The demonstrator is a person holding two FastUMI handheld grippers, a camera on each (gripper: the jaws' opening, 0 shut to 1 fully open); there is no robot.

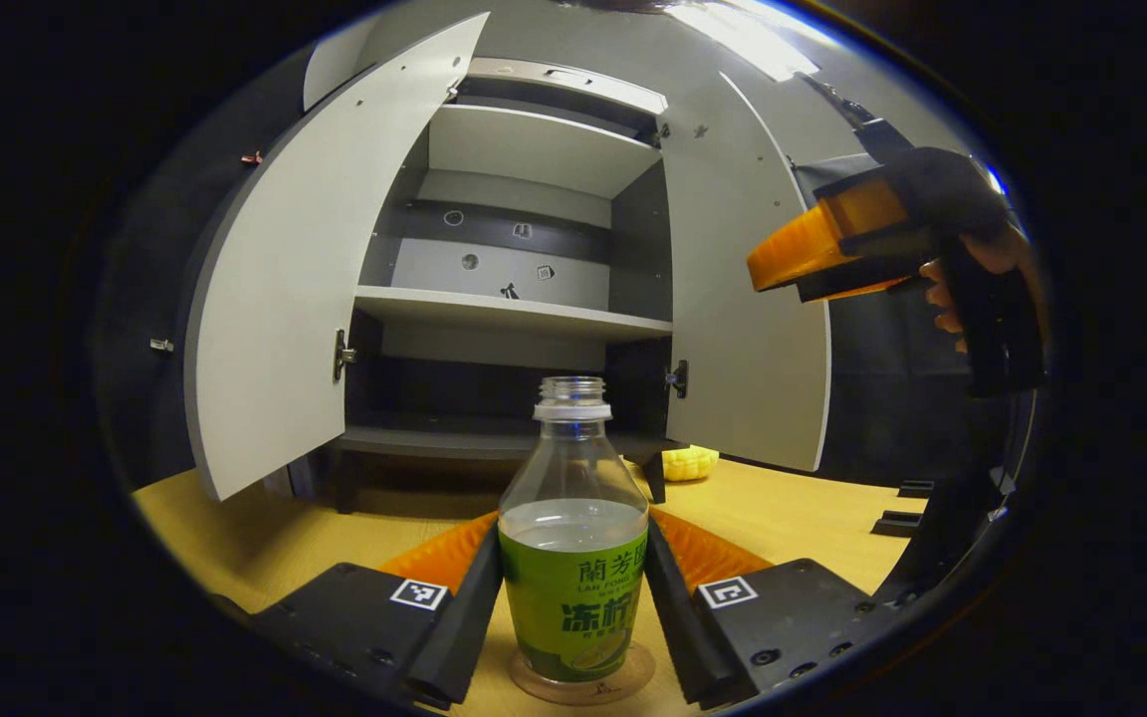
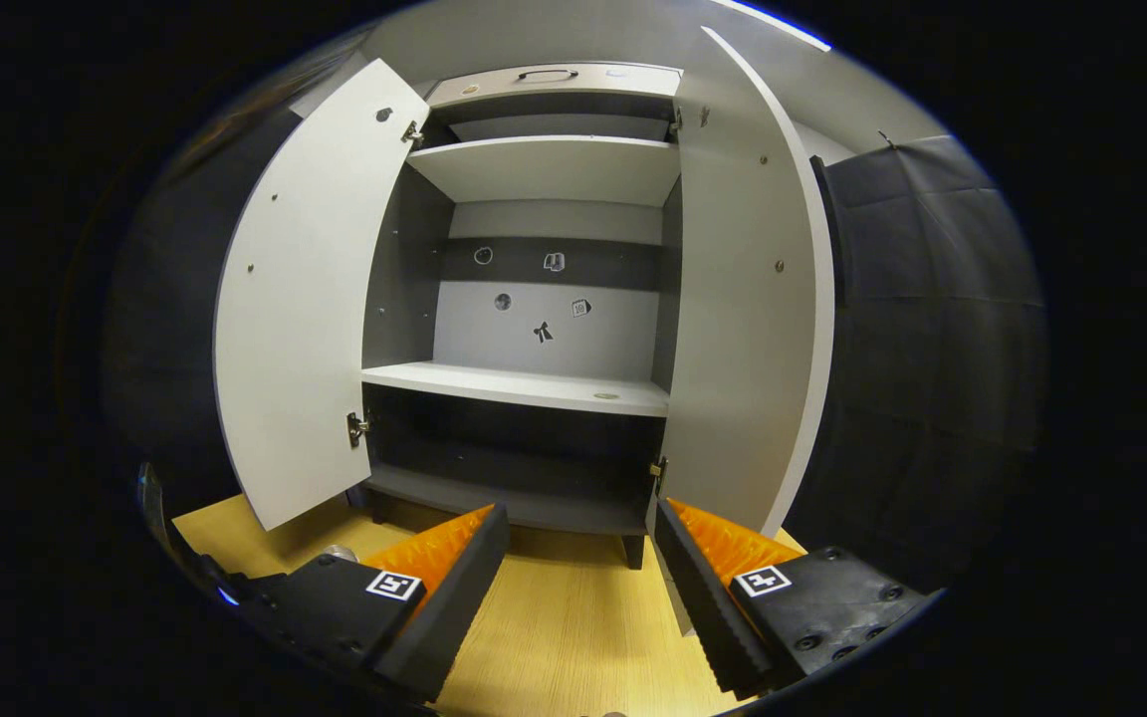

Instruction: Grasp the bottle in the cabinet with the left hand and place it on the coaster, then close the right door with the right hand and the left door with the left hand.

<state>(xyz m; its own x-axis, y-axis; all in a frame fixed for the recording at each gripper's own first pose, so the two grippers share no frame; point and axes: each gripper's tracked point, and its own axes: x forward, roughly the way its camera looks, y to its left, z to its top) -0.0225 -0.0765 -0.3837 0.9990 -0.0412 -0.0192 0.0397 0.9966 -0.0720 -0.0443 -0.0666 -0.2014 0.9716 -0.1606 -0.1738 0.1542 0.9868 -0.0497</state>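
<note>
Bottle [image 1: 573,558] upright on coaster [image 1: 633,677].

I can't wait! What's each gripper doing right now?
Left gripper: shut on the bottle, standing on the coaster.
Right gripper: open, holding nothing.

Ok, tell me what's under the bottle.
The bottle stands on a round coaster on the wooden table. Only the coaster's rim shows; its middle is covered by the bottle's base.
</note>
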